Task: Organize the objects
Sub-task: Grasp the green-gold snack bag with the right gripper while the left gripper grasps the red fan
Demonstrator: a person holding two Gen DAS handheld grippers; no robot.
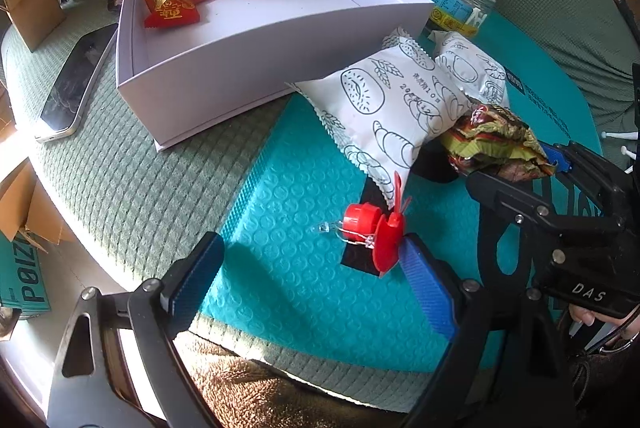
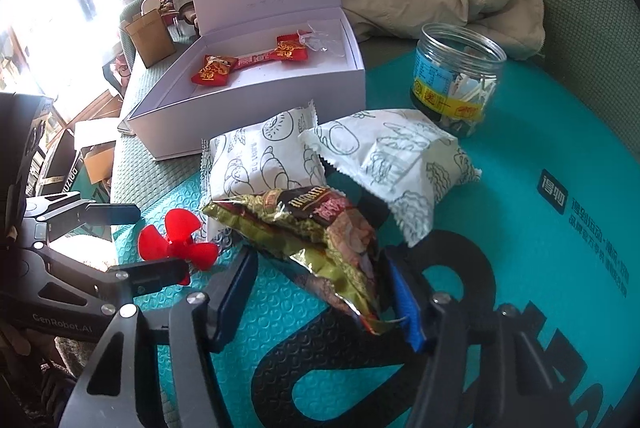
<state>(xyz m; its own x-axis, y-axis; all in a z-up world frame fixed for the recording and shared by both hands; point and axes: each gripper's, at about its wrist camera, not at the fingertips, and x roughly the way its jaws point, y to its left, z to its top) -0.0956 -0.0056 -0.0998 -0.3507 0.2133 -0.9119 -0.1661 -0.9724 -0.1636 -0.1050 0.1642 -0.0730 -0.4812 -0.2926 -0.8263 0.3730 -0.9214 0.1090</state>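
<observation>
Jaws: my right gripper (image 2: 320, 288) is pinching the gold snack packet (image 2: 316, 240), left gripper (image 1: 308, 276) spread around the red propeller (image 1: 376, 232). I'd lift slow toward the white box (image 2: 256, 124) at 11 o'clock.

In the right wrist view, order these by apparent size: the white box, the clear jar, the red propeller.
Largest to smallest:
1. white box
2. clear jar
3. red propeller, although it lies nearer the camera

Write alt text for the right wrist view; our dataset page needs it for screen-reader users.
The right gripper straddles a crinkled green-and-brown snack packet on a teal mat. Behind lie two white pastry packets, a red propeller, a clear jar and an open white box.
</observation>
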